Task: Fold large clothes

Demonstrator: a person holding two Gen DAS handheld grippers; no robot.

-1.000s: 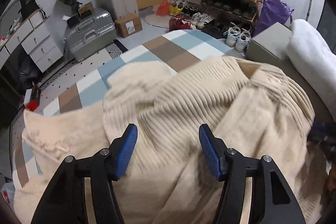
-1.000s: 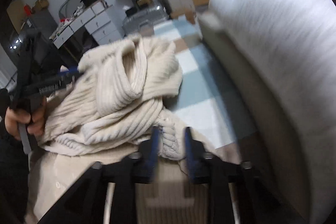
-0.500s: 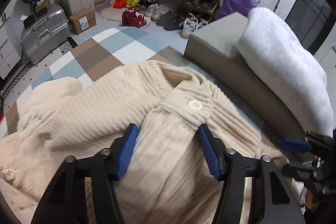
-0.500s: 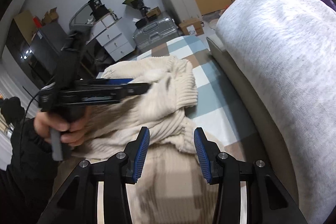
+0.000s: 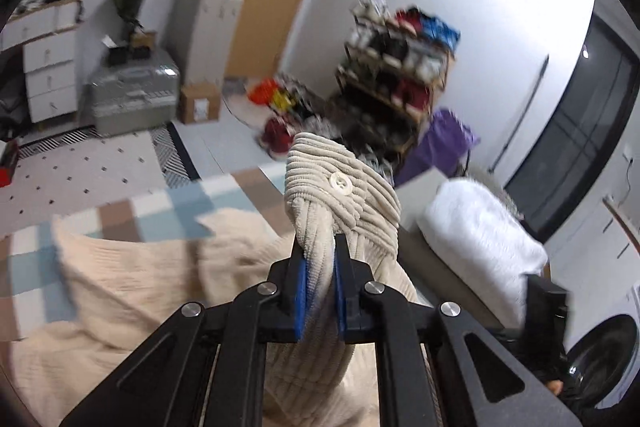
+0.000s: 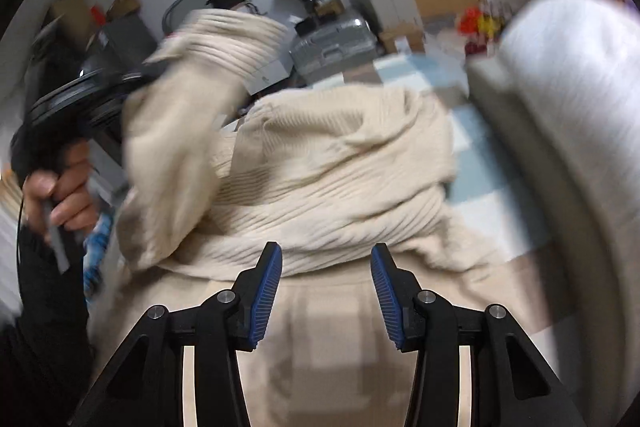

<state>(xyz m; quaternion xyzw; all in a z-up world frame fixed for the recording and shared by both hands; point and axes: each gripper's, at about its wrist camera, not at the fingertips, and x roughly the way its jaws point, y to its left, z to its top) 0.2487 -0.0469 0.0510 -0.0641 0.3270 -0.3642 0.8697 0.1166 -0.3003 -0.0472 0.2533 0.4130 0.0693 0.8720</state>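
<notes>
Cream cardigan [image 5: 344,195] button: left view only; right gripper [image 6: 326,281] agape, empty

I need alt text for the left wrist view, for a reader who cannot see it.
The left gripper is closing on a fold of a cream ribbed cardigan and holds it above a checked mat; one white button shows. Behind, blurred, stand a shoe rack and a silver suitcase.

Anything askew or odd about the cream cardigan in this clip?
Yes. The cream ribbed cardigan is bunched in a heap, not spread flat, and its buttoned edge is twisted where the closing left gripper pinches it. The right gripper hangs open, holding nothing.
</notes>
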